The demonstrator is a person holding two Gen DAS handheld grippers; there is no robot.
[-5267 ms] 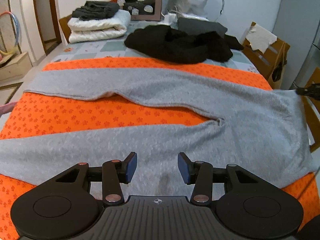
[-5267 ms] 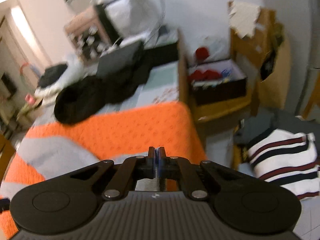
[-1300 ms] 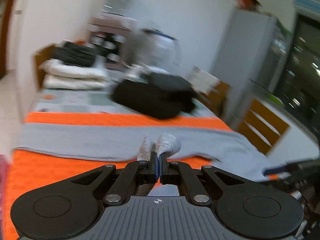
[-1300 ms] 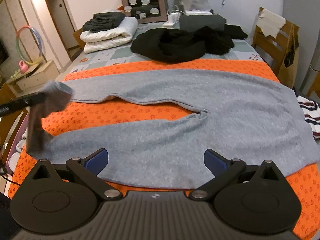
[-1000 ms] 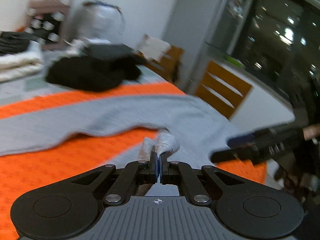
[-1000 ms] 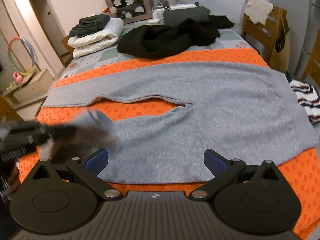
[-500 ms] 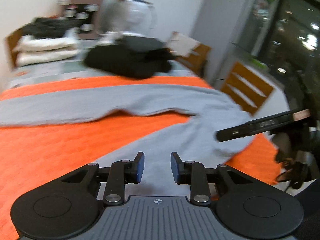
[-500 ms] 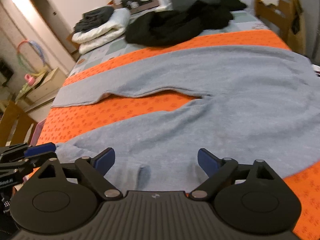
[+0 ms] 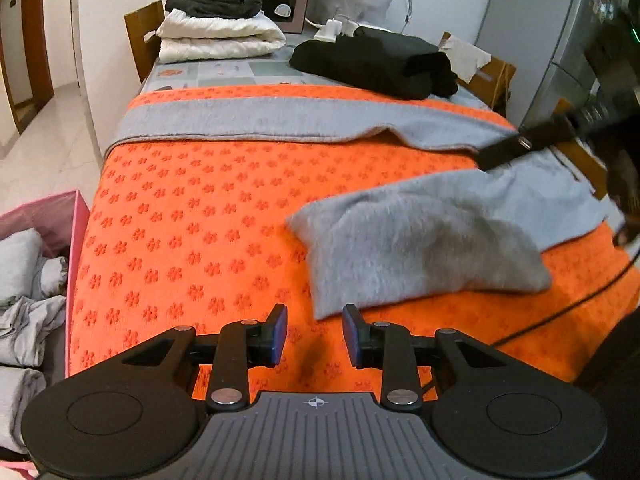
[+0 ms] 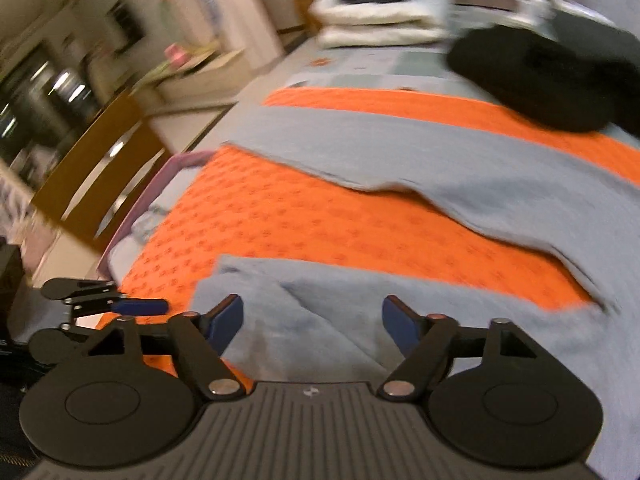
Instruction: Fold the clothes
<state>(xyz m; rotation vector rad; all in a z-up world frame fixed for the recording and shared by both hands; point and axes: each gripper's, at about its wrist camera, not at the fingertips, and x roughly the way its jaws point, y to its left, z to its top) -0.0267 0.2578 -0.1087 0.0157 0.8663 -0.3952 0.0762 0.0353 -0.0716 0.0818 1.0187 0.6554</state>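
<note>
Grey pants (image 9: 420,240) lie on the orange paw-print cloth (image 9: 200,208). The near leg is folded back over itself into a short doubled flap; the far leg (image 9: 280,118) lies stretched across the back. My left gripper (image 9: 315,334) is open and empty, just short of the folded leg's corner. My right gripper (image 10: 312,324) is open and empty, low over the folded grey leg (image 10: 360,300). It also shows in the left wrist view (image 9: 520,146) at the right, above the pants.
A black garment pile (image 9: 376,64) and folded white and dark laundry (image 9: 218,30) lie at the table's far end. A pink bin (image 9: 52,216) with grey clothes stands left of the table. Wooden chairs (image 10: 100,176) stand at the sides.
My left gripper carried the near leg's end rightwards over the pants, let go and opened, then drew back left. The right gripper swung left over the fold.
</note>
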